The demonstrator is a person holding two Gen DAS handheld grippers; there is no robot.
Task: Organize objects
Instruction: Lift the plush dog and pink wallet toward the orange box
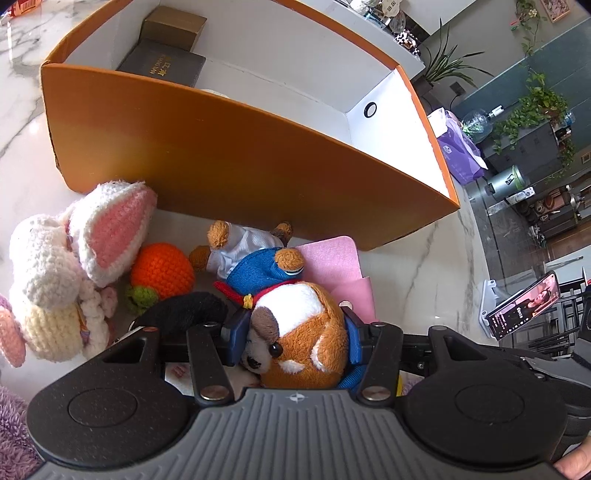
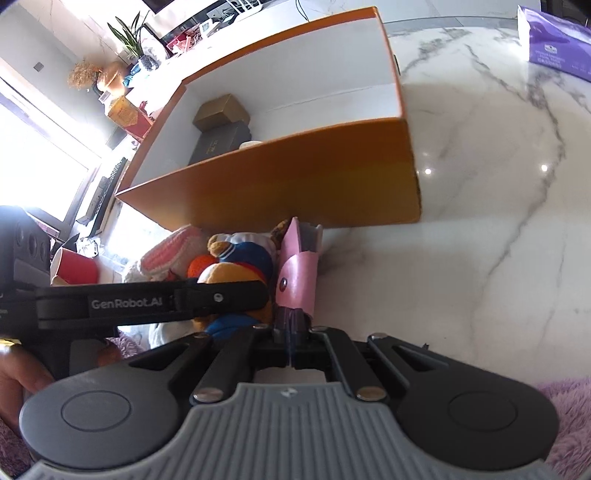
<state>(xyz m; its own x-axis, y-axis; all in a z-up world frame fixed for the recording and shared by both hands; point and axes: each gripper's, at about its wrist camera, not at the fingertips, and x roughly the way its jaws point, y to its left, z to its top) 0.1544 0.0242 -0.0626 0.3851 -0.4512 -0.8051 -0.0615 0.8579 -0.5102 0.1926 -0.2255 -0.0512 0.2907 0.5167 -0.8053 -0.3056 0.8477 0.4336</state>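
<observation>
My left gripper [image 1: 295, 343] is shut on the head of a plush dog [image 1: 303, 321] in a blue cap and white shirt, its blue pads [image 1: 236, 339] pressing both sides. The dog lies on the marble table in front of the orange box [image 1: 240, 158]. Partly under the dog is a pink leather case [image 1: 332, 262]. In the right wrist view my right gripper [image 2: 291, 326] is shut on the near end of that pink case [image 2: 297, 273], which stands up tilted beside the plush dog [image 2: 236, 258]. The left gripper's black body [image 2: 177, 299] crosses just left of it.
The orange box [image 2: 295, 177] is white inside and holds a dark box [image 1: 166, 68] and a gold box [image 1: 173, 26]. A crocheted rabbit [image 1: 55, 273] and a crocheted orange [image 1: 162, 273] lie left of the dog. A purple pack [image 2: 554, 44], a phone on a stand [image 1: 524, 310] and a red cup [image 2: 74, 271] stand around.
</observation>
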